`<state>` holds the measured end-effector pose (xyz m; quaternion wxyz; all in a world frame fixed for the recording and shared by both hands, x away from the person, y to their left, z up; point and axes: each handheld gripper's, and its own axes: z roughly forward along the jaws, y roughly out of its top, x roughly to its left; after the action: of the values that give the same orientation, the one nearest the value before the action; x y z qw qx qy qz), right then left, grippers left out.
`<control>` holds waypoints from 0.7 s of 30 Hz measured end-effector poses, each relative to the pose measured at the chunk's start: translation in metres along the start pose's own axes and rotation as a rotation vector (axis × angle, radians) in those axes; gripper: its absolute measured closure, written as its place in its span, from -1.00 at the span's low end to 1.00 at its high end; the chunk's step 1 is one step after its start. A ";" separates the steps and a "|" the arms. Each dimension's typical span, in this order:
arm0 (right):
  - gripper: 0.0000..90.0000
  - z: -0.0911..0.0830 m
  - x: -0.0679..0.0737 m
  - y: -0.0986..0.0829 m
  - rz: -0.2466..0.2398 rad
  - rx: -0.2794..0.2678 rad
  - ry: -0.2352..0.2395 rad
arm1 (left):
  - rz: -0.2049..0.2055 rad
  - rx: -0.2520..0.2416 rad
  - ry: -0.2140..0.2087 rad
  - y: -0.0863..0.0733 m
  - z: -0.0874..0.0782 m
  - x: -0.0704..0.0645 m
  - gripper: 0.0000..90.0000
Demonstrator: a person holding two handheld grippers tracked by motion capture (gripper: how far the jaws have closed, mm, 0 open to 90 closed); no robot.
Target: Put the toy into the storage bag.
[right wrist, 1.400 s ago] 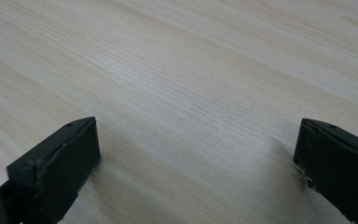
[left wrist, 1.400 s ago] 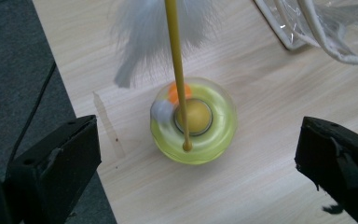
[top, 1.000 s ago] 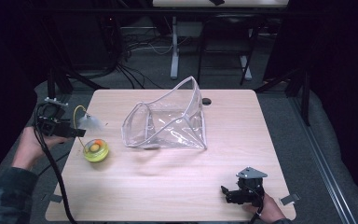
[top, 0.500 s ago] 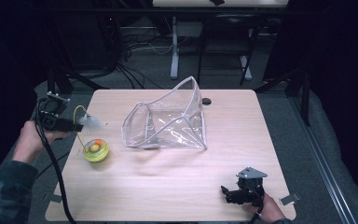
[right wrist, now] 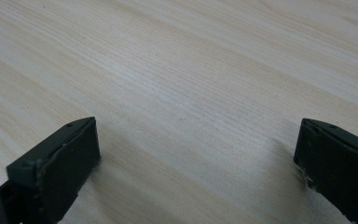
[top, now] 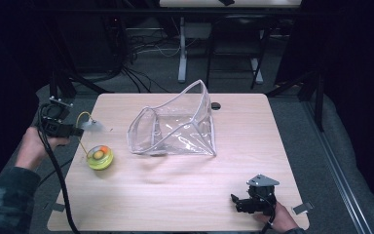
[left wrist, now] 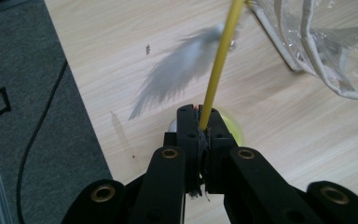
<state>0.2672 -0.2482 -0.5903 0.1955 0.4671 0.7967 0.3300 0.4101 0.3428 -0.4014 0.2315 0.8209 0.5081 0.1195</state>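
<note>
A yellow round toy base (top: 100, 157) with an orange ball in it sits near the table's left edge. A thin yellow stick (left wrist: 221, 56) with a grey feather (top: 93, 126) rises from it. My left gripper (top: 74, 130) is shut on that stick, just off the table's left side; in the left gripper view the jaws pinch the stick at my left gripper (left wrist: 200, 116), with the feather (left wrist: 177, 70) beyond. A clear plastic bag (top: 175, 129) lies open mid-table. My right gripper (top: 234, 202) rests open at the front right, with bare wood under my right gripper (right wrist: 196, 144).
The bag's white-edged mouth (left wrist: 326, 42) lies close to the right of the feather. A small black hole (top: 216, 105) marks the table's far side. Grey carpet (left wrist: 28, 93) with a cable runs beside the table's left edge.
My left hand has drawn slightly left with the stick still pinched. The toy base, the bag and the right gripper have stayed put.
</note>
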 end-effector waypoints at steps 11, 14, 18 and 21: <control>-1.00 0.000 0.000 0.000 0.004 -0.003 0.004 | 0.035 0.004 -0.007 0.007 -0.001 -0.006 0.96; -1.00 0.000 0.000 0.000 0.003 -0.004 0.004 | 0.034 -0.002 -0.004 0.008 -0.003 -0.007 0.96; -1.00 0.000 0.000 0.000 0.004 -0.003 0.002 | 0.050 0.005 0.000 0.009 -0.006 -0.008 0.97; -1.00 0.000 0.000 0.000 0.002 -0.007 0.002 | 0.051 -0.002 -0.002 0.012 -0.011 -0.007 0.97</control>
<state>0.2671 -0.2479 -0.5906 0.1960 0.4670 0.7951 0.3336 0.4113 0.3345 -0.3856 0.2294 0.8336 0.4866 0.1252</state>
